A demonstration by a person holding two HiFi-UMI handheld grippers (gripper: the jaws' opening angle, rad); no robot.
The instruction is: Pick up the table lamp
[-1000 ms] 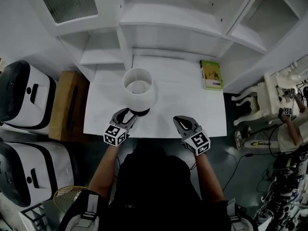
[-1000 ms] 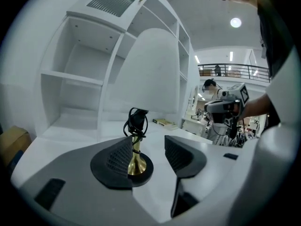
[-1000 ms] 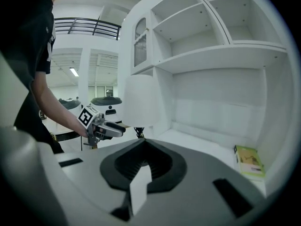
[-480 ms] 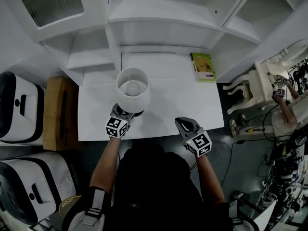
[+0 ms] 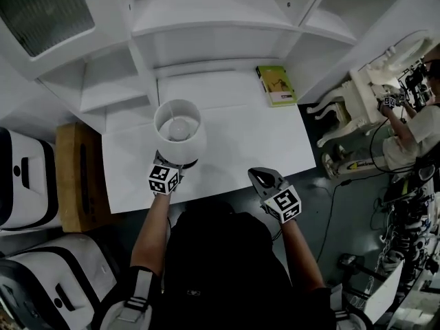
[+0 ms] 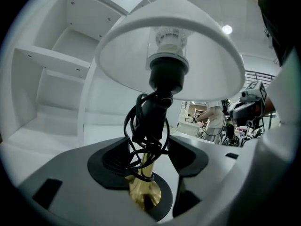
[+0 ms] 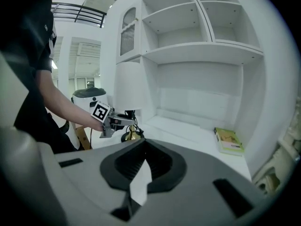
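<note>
- Gripping low on the table lamp (image 5: 180, 130): the left gripper (image 6: 148, 158) has both jaws closed in on the brass stem (image 6: 142, 175), pads against the black cord (image 6: 141, 126) coiled round it. Grip looks seated, but I can't confirm how firm it is.
- Lamp stands upright near the front-left of the white desk (image 5: 240, 143), with its base (image 6: 162, 210) on the surface.
- My call for the lift: straight up and slow. The shade (image 6: 174, 51) looks top-heavy, and cord under the pads may let the stem slip or twist.
- Right gripper (image 5: 263, 178) hovers at the desk's front edge, jaws drawn to 1 thin slit, nothing in them. It is free to steady the base.
- Surface: besides the lamp, only a green book (image 5: 274, 84) at the back right.
- Room: white shelving (image 5: 206, 19) behind the desk, near the shade. A wooden box (image 5: 72, 177) is on the left. A person (image 5: 412, 133) is by a white chair (image 5: 357, 95) far right.
</note>
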